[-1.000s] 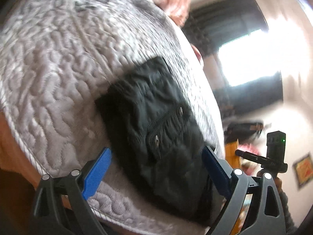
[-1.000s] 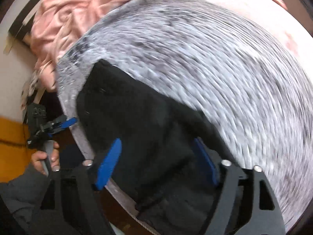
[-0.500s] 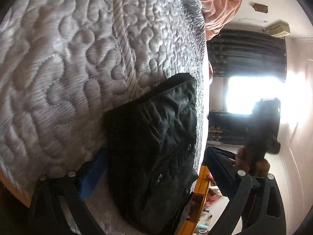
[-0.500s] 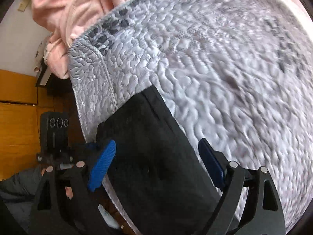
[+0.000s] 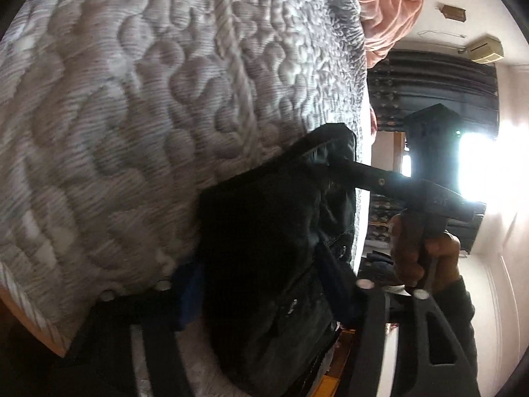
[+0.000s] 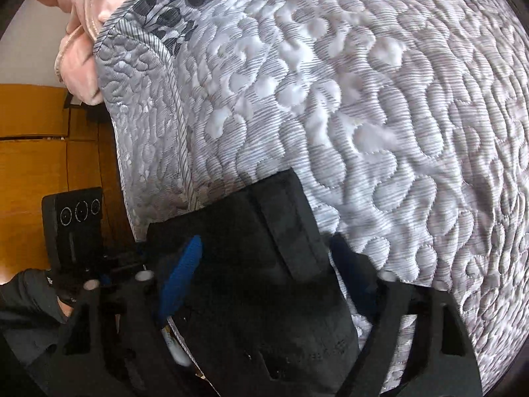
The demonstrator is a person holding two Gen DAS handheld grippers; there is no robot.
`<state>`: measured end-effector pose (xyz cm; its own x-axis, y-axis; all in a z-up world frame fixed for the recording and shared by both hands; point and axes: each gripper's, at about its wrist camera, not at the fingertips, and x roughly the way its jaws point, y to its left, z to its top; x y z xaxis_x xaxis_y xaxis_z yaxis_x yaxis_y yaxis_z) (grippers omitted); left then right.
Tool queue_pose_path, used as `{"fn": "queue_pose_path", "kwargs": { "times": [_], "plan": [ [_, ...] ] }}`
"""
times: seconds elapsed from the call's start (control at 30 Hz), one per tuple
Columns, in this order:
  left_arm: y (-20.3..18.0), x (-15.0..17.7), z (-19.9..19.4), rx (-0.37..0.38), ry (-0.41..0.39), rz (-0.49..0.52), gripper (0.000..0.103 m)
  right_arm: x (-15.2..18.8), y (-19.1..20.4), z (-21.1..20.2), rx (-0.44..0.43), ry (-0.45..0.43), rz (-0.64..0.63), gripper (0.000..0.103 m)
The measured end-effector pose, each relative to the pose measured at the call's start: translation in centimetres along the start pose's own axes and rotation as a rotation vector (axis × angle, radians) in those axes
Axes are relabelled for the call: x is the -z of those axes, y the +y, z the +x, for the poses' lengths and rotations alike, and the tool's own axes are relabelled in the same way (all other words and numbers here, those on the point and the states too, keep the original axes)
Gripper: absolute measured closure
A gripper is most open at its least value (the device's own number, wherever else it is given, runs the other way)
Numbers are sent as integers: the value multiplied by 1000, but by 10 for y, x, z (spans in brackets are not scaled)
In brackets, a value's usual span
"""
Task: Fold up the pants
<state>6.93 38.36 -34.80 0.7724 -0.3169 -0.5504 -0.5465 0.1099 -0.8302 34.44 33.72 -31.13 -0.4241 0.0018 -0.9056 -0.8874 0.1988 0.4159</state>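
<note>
Black pants point(image 5: 271, 241) lie folded into a compact bundle at the edge of a grey quilted mattress point(image 5: 132, 106). My left gripper point(image 5: 264, 287) is open, its blue pads either side of the bundle's near end. In the right wrist view the pants point(image 6: 264, 264) fill the gap of my right gripper point(image 6: 267, 264), which is open with blue fingers point(image 6: 182, 271) beside the cloth. The right gripper point(image 5: 426, 192) also shows in the left wrist view, reaching onto the bundle's far corner. The left gripper's body point(image 6: 76, 221) shows at the left of the right wrist view.
A pink blanket point(image 6: 79, 23) lies heaped at the mattress's far end and also shows in the left wrist view point(image 5: 386, 3). A wooden bed frame point(image 6: 39, 152) runs beside the mattress. Dark curtains point(image 5: 429, 79) and a bright window point(image 5: 476, 158) stand behind.
Both grippers have moved in close over the black bundle, which now sits between their pads. The right gripper has come into the left wrist view.
</note>
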Motion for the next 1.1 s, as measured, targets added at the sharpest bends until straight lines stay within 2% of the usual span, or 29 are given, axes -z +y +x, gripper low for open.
{"fn": "queue_pose_path", "kwargs": {
  "times": [0.13, 0.27, 0.6, 0.8, 1.1],
  "plan": [
    [-2, 2, -4, -23, -6, 22, 64, 3, 1, -5, 1, -10, 7, 70],
    [-19, 10, -12, -13, -24, 90, 69, 18, 10, -30, 8, -57, 2, 71],
    [-95, 38, -37, 11, -55, 280, 70, 75, 47, -111, 82, -185, -14, 73],
    [-150, 71, -51, 10, -62, 445, 71, 134, 67, -167, 129, -284, 1, 73],
    [-227, 147, -72, 4, -39, 690, 72, 231, 88, -228, 187, -421, 20, 73]
  ]
}}
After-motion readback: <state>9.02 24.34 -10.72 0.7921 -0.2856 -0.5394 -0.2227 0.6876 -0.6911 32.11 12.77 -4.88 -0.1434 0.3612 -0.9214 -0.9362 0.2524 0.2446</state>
